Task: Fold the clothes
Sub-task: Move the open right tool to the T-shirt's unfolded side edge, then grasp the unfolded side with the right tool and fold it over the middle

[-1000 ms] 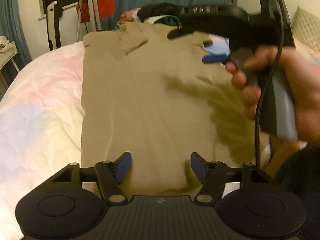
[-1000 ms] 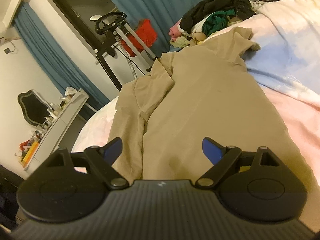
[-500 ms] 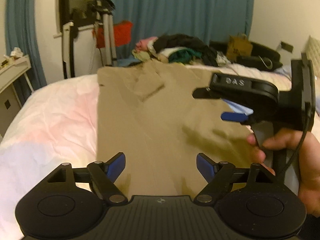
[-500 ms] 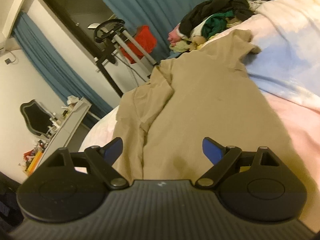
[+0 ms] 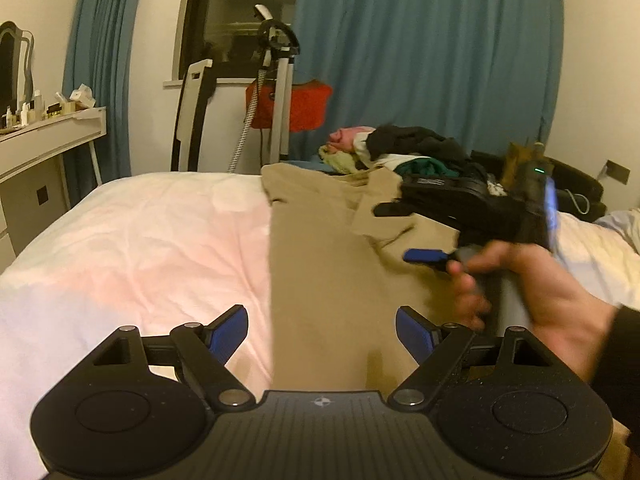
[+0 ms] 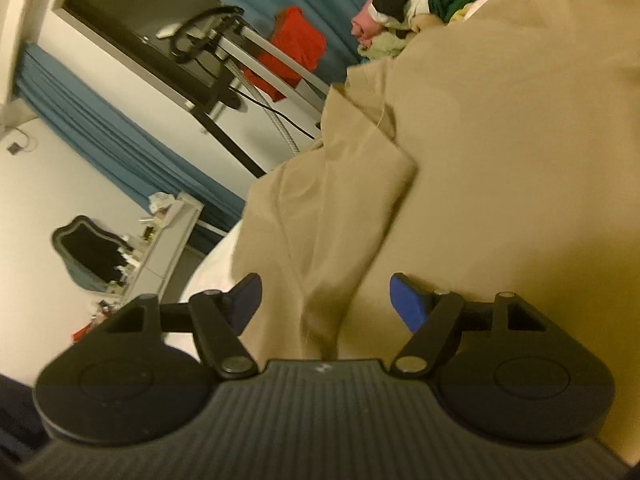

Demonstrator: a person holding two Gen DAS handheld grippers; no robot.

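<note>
Lying flat on a pink-white bed (image 5: pixel 140 240), tan garment (image 5: pixel 320 280); teal curtains (image 5: pixel 420 60) behind.

No text can be read with certainty. On the top of the right gripper (image 5: pixel 424 256), seen at about 2 o'clock from the left wrist camera, there are pale raised letters, but they are too blurred to read. Each gripper body carries a small round emblem in the middle of its front edge, without readable letters.
</note>
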